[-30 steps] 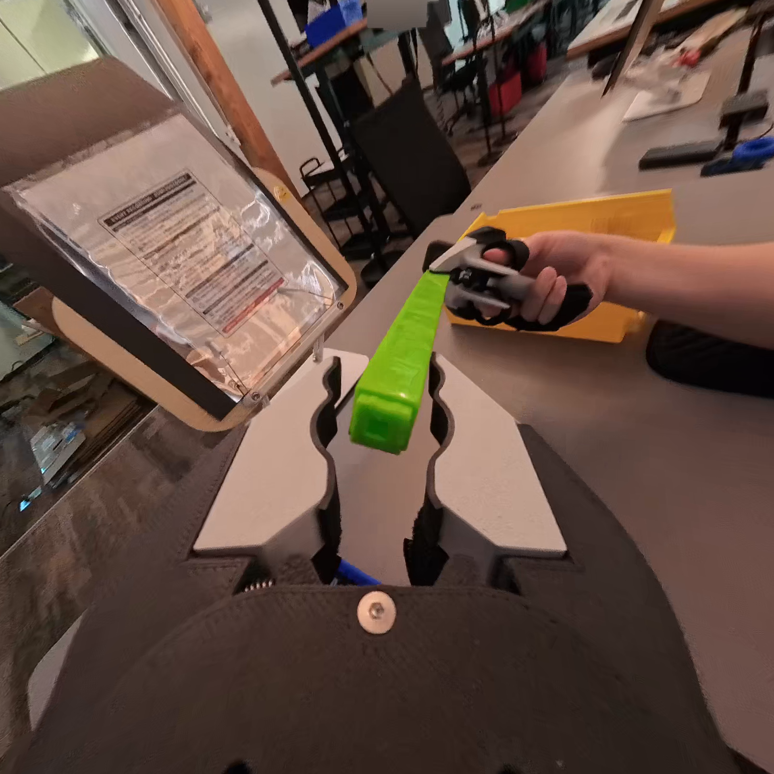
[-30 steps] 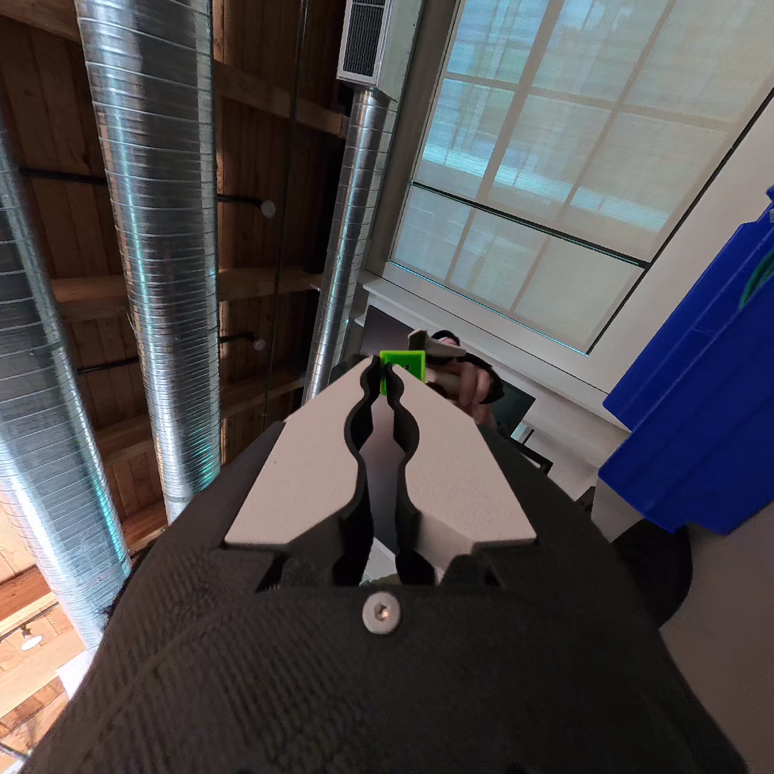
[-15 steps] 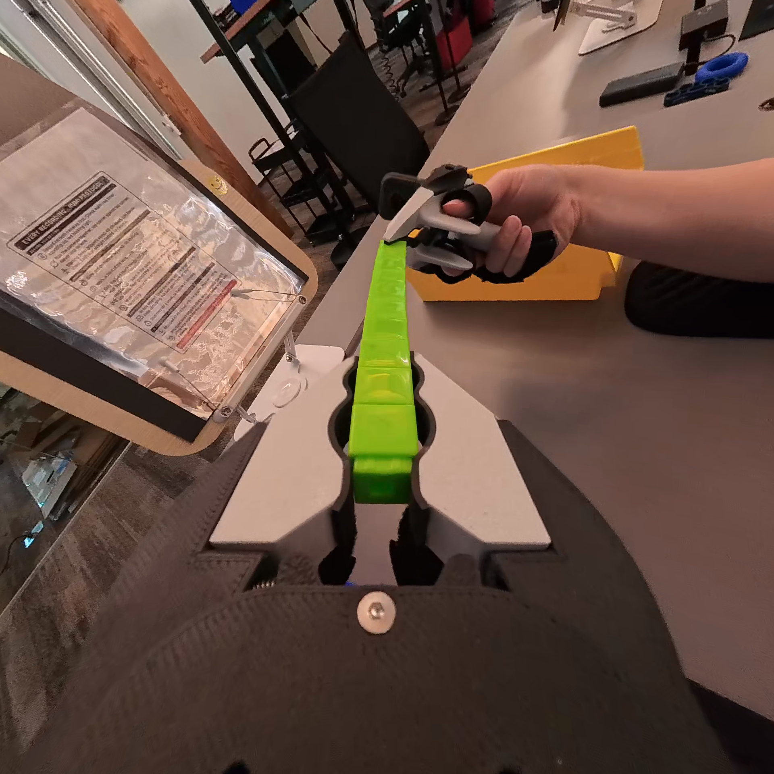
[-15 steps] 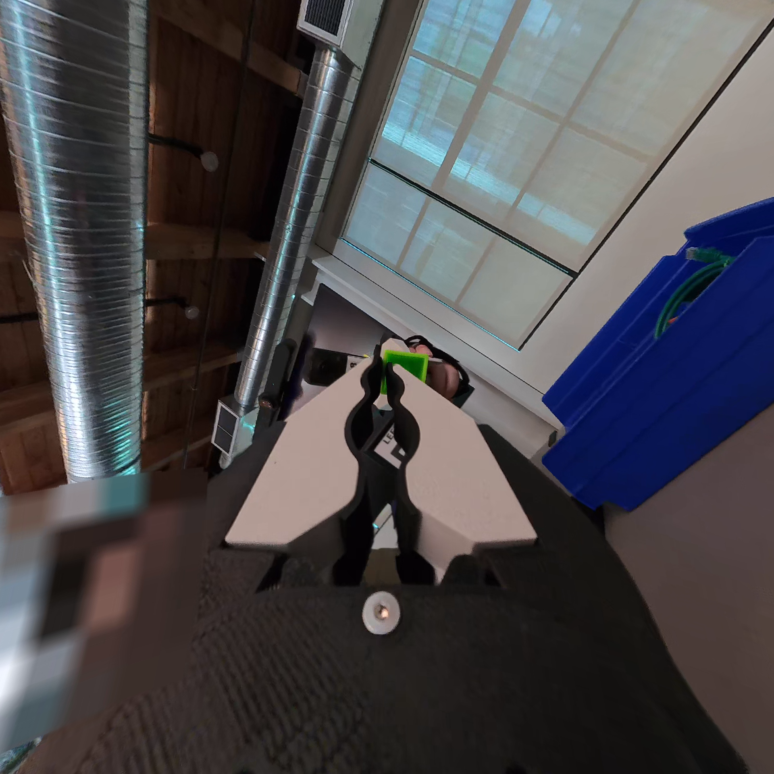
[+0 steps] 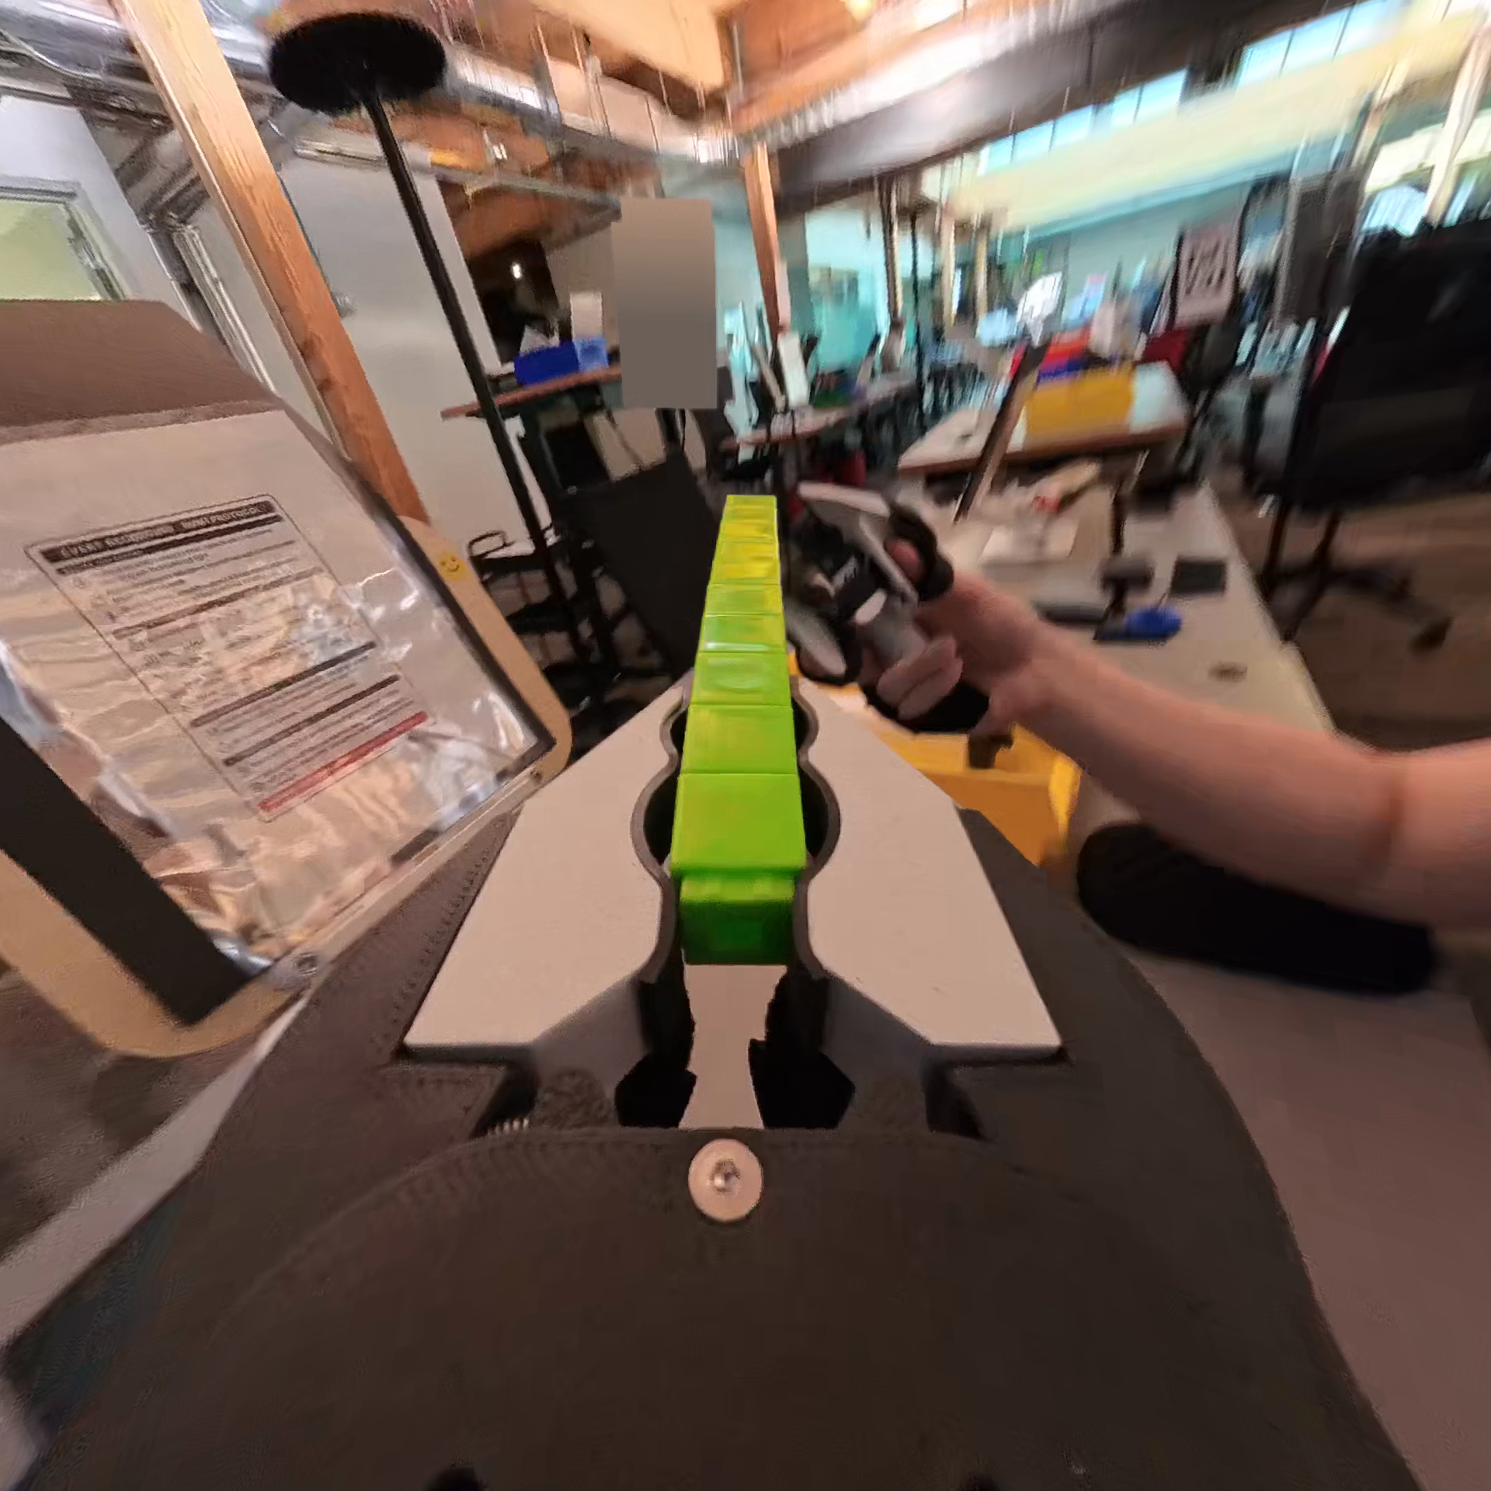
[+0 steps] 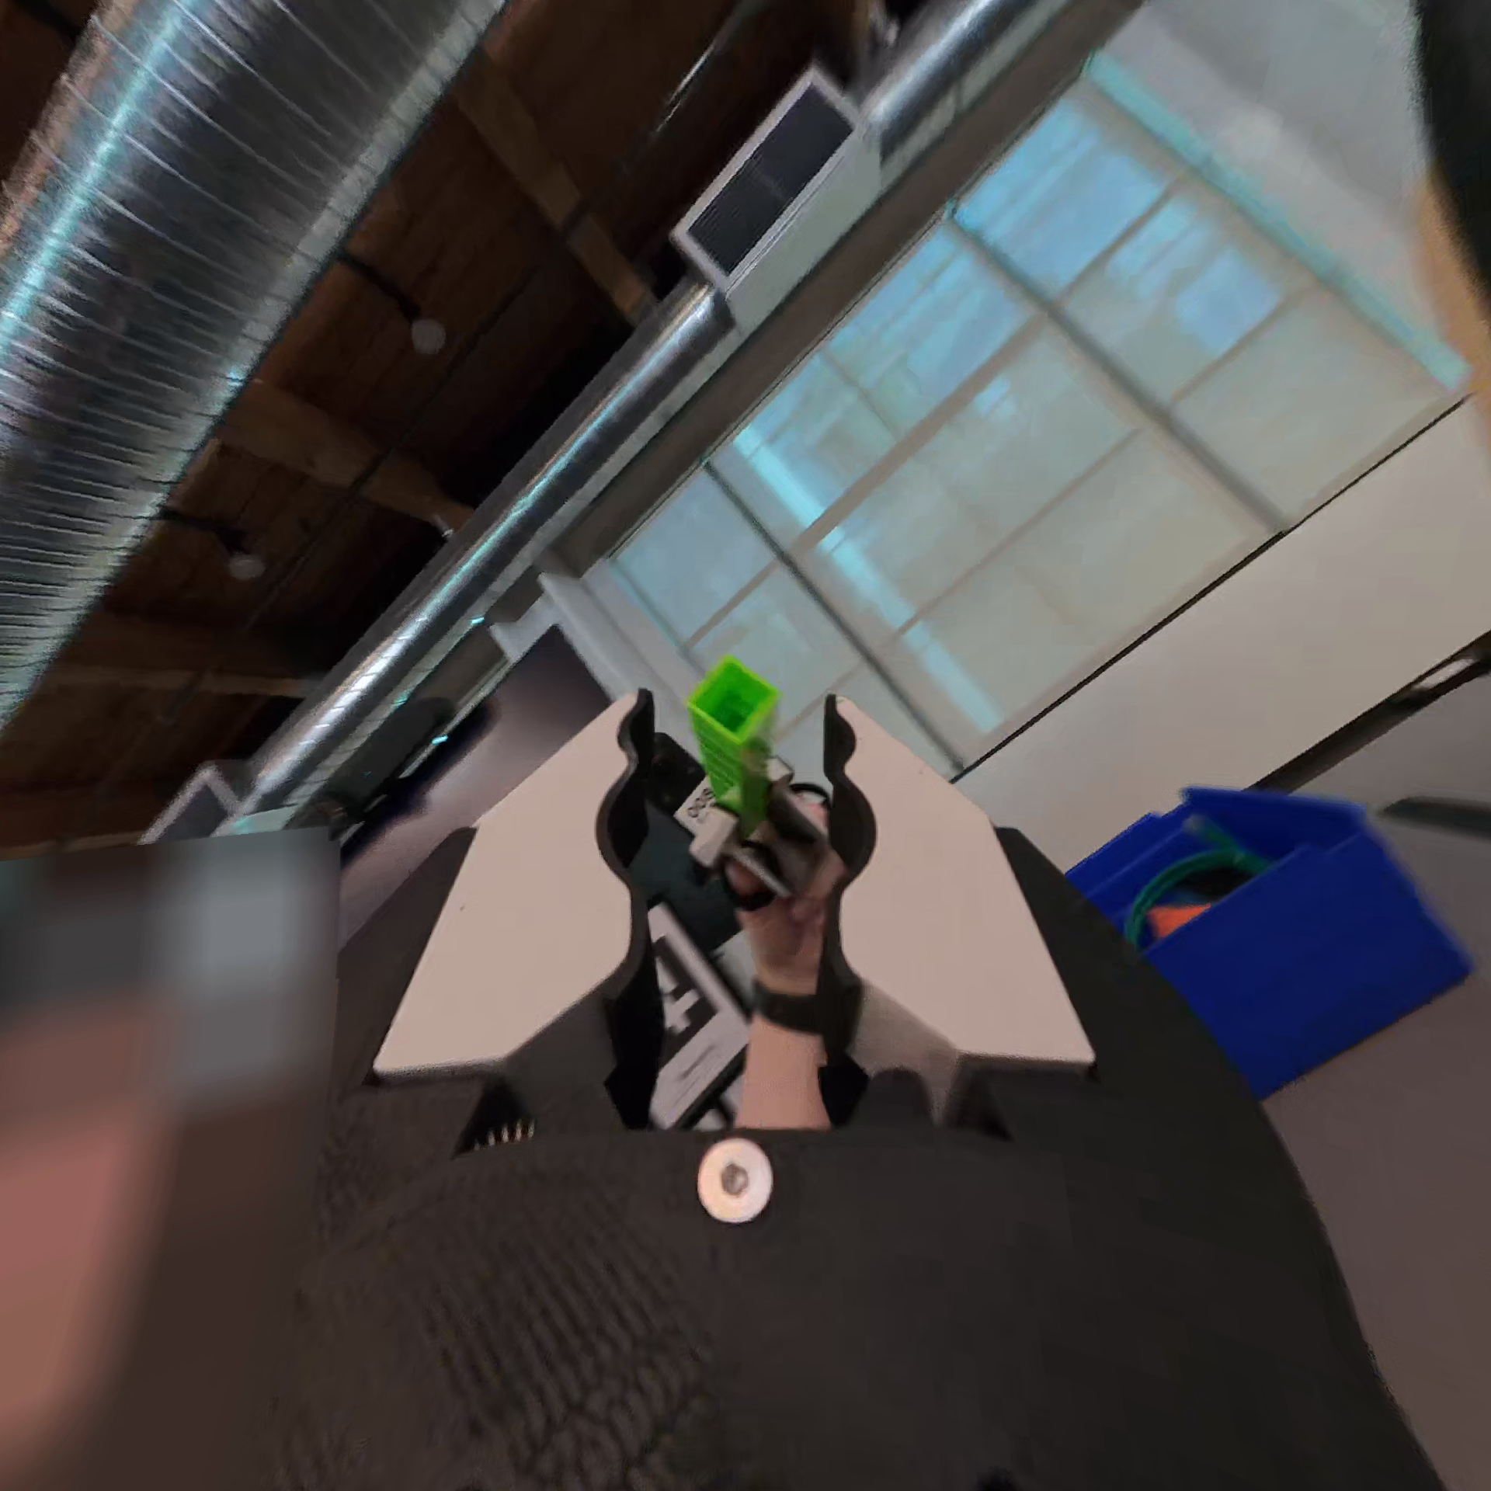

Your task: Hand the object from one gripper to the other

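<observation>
A long bright green bar of stacked blocks [image 5: 742, 613] sticks out forward and upward from my left gripper [image 5: 744, 700], which is shut on its near end. My right gripper [image 5: 847, 589], held in a hand, is just right of the bar's far part and apart from it. In the right wrist view my right gripper [image 6: 738, 712] is open and empty. Between its fingers, farther off, that view shows the green bar [image 6: 730, 726] end-on, held by the left gripper [image 6: 750, 839].
A yellow bin [image 5: 1000, 791] sits on the grey table [image 5: 1250, 1089] under the person's forearm [image 5: 1210, 758]. A tilted board with a laminated sheet [image 5: 242, 686] stands close on the left. A blue bin [image 6: 1291, 912] holds cables. Spacing between my two grippers at the tips: around 15 centimetres.
My left gripper closed on the bar's near end. My right gripper then let go of the far end, opened and drew off to the right. The bar now tilts upward.
</observation>
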### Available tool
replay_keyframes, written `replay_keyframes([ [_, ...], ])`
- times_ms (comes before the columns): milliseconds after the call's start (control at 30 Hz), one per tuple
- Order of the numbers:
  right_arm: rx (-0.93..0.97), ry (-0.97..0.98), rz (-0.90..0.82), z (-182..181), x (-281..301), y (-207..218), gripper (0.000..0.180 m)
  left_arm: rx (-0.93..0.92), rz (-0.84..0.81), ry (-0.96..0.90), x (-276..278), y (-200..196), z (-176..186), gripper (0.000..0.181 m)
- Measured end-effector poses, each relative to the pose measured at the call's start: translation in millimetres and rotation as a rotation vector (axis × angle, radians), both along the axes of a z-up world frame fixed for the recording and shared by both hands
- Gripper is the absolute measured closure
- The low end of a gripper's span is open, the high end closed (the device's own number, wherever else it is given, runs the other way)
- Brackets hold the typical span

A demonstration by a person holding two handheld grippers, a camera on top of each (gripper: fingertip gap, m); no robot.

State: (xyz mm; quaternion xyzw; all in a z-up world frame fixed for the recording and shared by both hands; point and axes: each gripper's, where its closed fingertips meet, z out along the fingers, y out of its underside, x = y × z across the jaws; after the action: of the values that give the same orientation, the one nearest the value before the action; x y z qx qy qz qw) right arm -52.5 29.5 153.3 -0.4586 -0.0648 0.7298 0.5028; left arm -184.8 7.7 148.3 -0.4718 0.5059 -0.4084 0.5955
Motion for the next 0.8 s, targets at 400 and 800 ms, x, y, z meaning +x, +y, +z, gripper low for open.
replay_keyframes([
  [400, -0.038, 0.047, -0.029, -13.7, 6.1, 16.5, 0.137, -0.532, -0.295, -0.988, -160.0, 69.4, 64.8, 0.161],
  [800, 0.010, -0.066, -0.031, -21.7, -19.4, 13.6, 0.137, -0.411, -0.265, -0.870, -161.1, 47.7, 73.6, 0.160],
])
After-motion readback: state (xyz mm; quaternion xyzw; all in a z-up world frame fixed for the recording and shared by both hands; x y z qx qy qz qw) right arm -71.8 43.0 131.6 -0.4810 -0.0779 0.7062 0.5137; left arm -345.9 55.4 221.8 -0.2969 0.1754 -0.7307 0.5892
